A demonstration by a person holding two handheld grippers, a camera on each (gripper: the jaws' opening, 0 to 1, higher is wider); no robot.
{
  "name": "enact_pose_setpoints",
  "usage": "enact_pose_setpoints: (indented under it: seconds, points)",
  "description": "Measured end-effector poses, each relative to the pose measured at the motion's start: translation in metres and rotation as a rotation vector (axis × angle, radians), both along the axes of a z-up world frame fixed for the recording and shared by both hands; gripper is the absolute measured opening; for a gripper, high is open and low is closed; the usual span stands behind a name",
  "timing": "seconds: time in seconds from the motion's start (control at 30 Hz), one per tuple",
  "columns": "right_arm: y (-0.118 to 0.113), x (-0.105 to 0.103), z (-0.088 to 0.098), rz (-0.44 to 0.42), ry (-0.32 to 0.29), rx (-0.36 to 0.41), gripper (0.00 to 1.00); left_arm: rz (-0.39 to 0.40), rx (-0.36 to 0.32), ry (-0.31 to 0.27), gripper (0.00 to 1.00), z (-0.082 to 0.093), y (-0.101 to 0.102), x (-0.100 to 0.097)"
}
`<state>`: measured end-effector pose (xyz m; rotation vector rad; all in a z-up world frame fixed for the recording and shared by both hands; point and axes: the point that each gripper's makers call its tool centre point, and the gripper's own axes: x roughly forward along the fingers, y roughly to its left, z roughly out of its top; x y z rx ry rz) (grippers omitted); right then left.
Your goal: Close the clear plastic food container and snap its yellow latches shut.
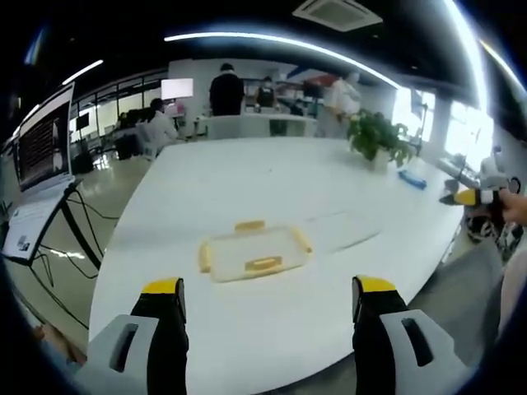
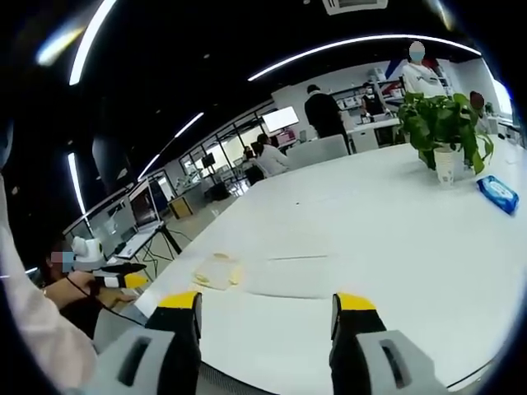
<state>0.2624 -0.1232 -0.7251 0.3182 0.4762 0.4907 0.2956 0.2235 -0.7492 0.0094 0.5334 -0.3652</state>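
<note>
Fingers of left gripper and right gripper spread, gripping nothing; clear container lies on white table, yellow latches visible.

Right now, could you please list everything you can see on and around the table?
Food container: one, clear with yellow latches, near table edge, lid on.
Table: one, white, large.
Potted plant: one, green, far right of table.
Wipes pack: one, blue, beside the plant.
Laptop: one, on a stand left of table.
People: several, at the far desks.
Left claw: yellow-tipped, open, empty.
Right claw: yellow-tipped, open, empty.
</note>
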Motion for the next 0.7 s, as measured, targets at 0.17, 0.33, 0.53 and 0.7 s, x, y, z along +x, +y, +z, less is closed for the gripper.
enact_pose_setpoints:
  seconds: [0.17,0.33,0.53,0.7]
  points:
    - [0.006,0.001,-0.001,0.013,0.008,-0.005,0.63,0.004,-0.003,0.007,0.81,-0.002,0.001,0.002]
    - [0.01,0.006,0.001,0.021,0.01,-0.009,0.63,0.004,-0.004,0.007,0.81,-0.002,0.002,0.006]
    - [0.016,0.01,0.0,0.042,0.015,-0.017,0.63,0.005,-0.001,0.011,0.81,-0.004,0.006,0.01]
    - [0.02,0.016,-0.001,0.058,0.021,-0.021,0.63,-0.004,0.0,0.013,0.81,-0.004,0.002,0.012]
